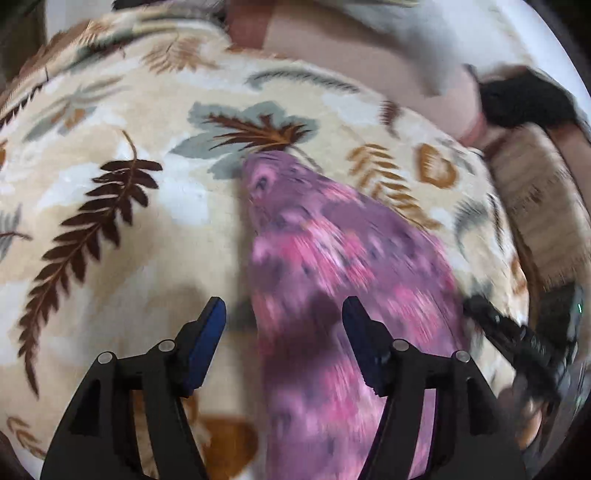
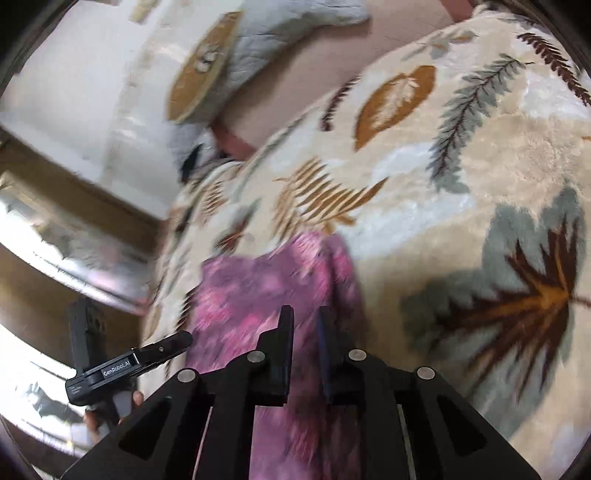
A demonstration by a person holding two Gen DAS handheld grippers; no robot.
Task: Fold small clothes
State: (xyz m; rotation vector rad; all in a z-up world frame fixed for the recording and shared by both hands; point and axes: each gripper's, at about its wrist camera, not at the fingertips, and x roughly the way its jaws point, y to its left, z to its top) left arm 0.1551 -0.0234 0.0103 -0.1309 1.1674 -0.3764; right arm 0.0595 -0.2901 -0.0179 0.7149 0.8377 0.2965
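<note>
A small pink and purple tie-dye garment (image 1: pixel 325 266) lies stretched on a cream blanket with leaf prints (image 1: pixel 110 166). My left gripper (image 1: pixel 284 314) is open and empty, its jaws straddling the garment's left edge just above it. In the right wrist view the same garment (image 2: pixel 266 291) runs under my right gripper (image 2: pixel 304 321), whose jaws stand nearly closed with the cloth passing between them. The right gripper also shows at the right edge of the left wrist view (image 1: pixel 517 332), and the left gripper shows at lower left in the right wrist view (image 2: pixel 155 350). Both views are blurred by motion.
The blanket (image 2: pixel 461 166) covers a bed. A grey-white pillow (image 2: pixel 280 33) and pinkish sheet (image 2: pixel 314 74) lie beyond it. A white wall (image 2: pixel 74 92) and a brown ledge (image 2: pixel 74 192) are to the left, off the bed's edge.
</note>
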